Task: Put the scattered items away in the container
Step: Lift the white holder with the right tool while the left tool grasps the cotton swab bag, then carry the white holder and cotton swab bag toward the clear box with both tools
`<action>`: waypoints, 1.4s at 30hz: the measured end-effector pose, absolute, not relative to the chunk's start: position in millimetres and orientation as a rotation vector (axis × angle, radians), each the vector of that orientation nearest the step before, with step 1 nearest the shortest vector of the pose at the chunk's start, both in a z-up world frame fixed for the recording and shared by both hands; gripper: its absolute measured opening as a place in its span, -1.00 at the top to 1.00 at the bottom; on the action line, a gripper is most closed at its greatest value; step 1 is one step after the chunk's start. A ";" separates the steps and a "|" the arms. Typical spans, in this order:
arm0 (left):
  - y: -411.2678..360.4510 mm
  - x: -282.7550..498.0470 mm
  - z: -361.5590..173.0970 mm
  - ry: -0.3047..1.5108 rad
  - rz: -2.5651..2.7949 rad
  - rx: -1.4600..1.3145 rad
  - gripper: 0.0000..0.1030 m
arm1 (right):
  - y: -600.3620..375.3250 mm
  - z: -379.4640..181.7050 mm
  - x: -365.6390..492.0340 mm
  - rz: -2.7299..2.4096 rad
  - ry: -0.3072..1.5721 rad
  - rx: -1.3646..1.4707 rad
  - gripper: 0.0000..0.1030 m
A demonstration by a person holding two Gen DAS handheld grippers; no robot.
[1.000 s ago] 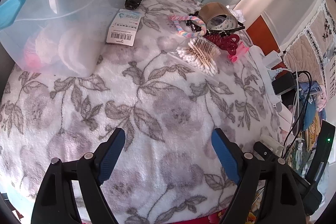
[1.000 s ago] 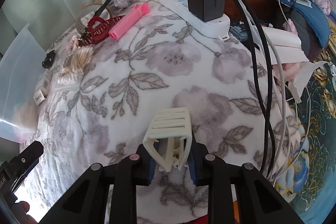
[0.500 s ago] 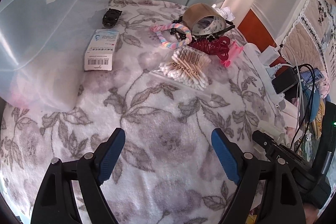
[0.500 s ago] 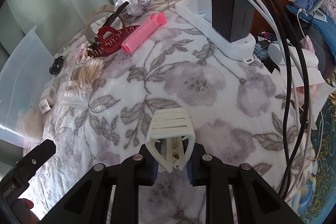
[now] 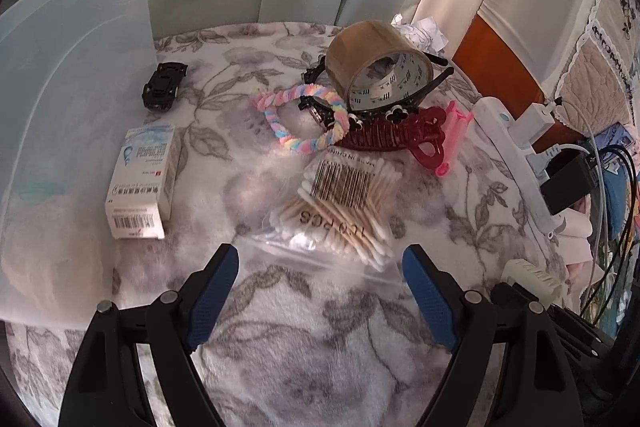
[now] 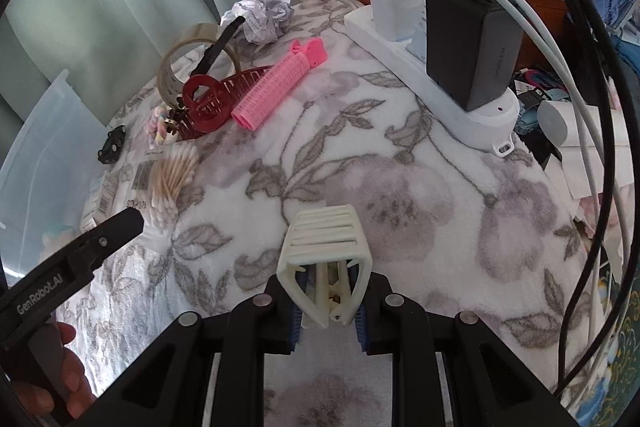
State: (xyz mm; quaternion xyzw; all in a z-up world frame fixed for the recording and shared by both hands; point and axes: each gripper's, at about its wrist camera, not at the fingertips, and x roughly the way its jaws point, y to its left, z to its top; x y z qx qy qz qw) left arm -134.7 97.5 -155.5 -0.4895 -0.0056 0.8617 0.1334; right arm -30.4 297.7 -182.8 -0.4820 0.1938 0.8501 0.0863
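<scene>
Closer now, the left gripper (image 5: 320,285) has moved up to the bag of cotton swabs (image 5: 344,203), which was far off a moment ago. Its blue fingers (image 5: 214,291) are spread wide and hold nothing. The bag lies just past the fingertips, between them, on the flowery blanket (image 5: 304,343).

The swabs have wooden sticks and white tips, and the clear bag has a barcode sticker.

The right gripper (image 6: 328,301) is squeezed tight on a cream hair clip (image 6: 326,247), held above the blanket.

The left view shows the see-through container (image 5: 60,115) at the left, with a small white box (image 5: 142,183) beside it. Only the right view shows the pink hair roller (image 6: 276,87) fully.
</scene>
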 end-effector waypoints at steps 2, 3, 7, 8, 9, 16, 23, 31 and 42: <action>98.5 -143.1 -155.1 0.005 2.518 -1.412 -0.64 | 299.3 -182.9 -34.7 2.536 0.589 -1.434 0.56; 99.0 -147.1 -155.1 0.008 2.519 -1.406 -0.64 | 300.0 -183.2 -37.3 2.538 0.594 -1.433 0.56; 107.9 -160.5 -160.1 0.033 2.487 -1.405 -0.64 | 301.6 -184.8 -47.7 2.548 0.600 -1.425 0.56; 111.6 -162.5 -162.1 0.041 2.474 -1.404 -0.64 | 301.7 -184.8 -49.7 2.552 0.599 -1.423 0.56; 115.6 -164.0 -164.4 0.049 2.460 -1.404 -0.64 | 301.5 -184.9 -51.9 2.555 0.596 -1.421 0.56; 124.9 -176.6 -186.1 0.088 2.452 -1.460 -0.64 | 304.8 -184.9 -61.4 2.573 0.605 -1.406 0.57; 127.7 -178.0 -185.9 0.150 2.492 -1.432 -0.64 | 308.2 -184.5 -71.3 2.576 0.632 -1.391 0.57; 118.4 -169.5 -180.7 0.161 2.503 -1.441 -0.24 | 306.0 -181.8 -72.0 2.564 0.648 -1.411 0.57; 96.1 -131.7 -176.7 0.104 2.458 -1.549 -0.03 | 284.6 -161.3 -56.3 2.587 0.639 -1.425 0.58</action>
